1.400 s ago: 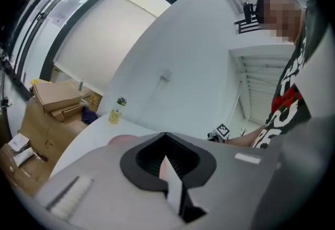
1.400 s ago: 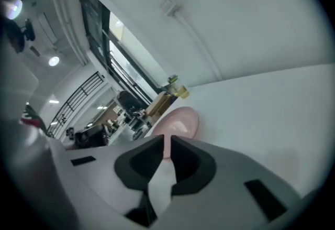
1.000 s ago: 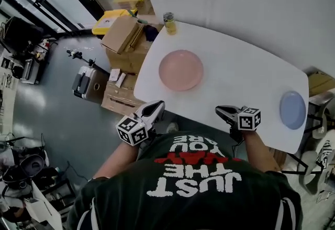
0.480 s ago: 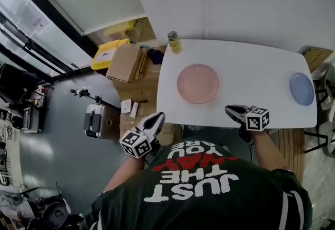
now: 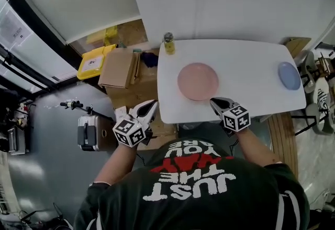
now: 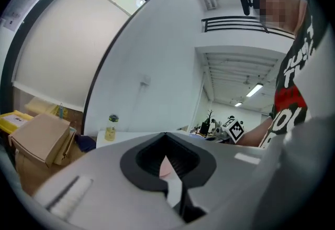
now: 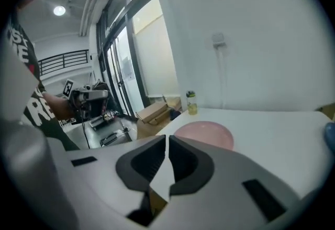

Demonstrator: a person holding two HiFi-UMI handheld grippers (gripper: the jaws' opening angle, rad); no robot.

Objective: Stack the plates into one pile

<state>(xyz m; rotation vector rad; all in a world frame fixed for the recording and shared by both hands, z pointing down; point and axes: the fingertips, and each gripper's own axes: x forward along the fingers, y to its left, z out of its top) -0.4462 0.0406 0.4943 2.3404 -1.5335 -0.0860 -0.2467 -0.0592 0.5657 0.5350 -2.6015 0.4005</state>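
The person had swung round to face the surface (image 5: pixel 246 99) squarely, and both hands had come forward with that turn. The right tool (image 5: pixel 213 102) had travelled in from the near edge and now sat just beside the near rim of the pink plate (image 5: pixel 198 81), not touching it as far as I could see. Its jaws were pressed nearly together with only a thin slit between them, and nothing was in that slit. The left tool (image 5: pixel 149 108) had come along too, but it hung off the left end of the surface, above the cardboard boxes (image 5: pixel 118 68) on the floor. Its jaws were also closed and empty.

Neither plate had budged. The pink plate lay left of centre, with the small bottle (image 5: pixel 168 43) behind it at the far corner, and the blue plate (image 5: pixel 289 75) lay well apart from it by the right end. So the stacking hadn't started; this looked like an approach only. By my reckoning the right tool would have to spread its jaws before it could take the pink rim.
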